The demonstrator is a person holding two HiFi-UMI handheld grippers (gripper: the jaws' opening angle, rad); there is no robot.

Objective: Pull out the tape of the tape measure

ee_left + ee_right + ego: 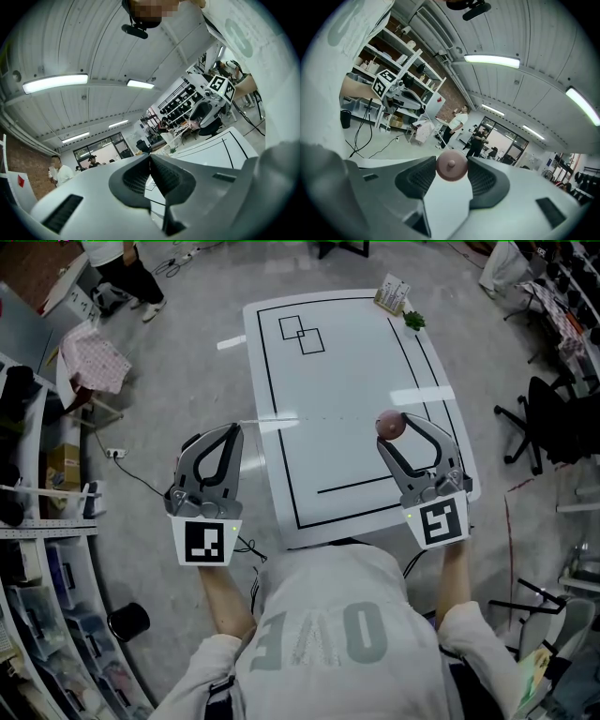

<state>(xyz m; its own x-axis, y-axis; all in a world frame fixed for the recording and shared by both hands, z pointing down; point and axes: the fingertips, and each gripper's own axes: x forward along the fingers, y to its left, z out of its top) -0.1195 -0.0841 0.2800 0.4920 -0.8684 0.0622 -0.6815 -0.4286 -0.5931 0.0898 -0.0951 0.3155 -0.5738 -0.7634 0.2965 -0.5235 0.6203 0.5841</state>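
Observation:
A small round pinkish-brown tape measure is clamped between the pads of my right gripper, above the right side of the white table. From it a thin pale tape runs leftward across the table, past its left edge. It ends at the tips of my left gripper, which hangs over the floor beside the table. In the left gripper view the left gripper has its jaws pressed together, and the thin tape between them is hard to make out.
The table bears black outlined rectangles, with a small green plant and a card stand at its far corner. Floor cables and shelves lie left. A black office chair stands right. People stand far off.

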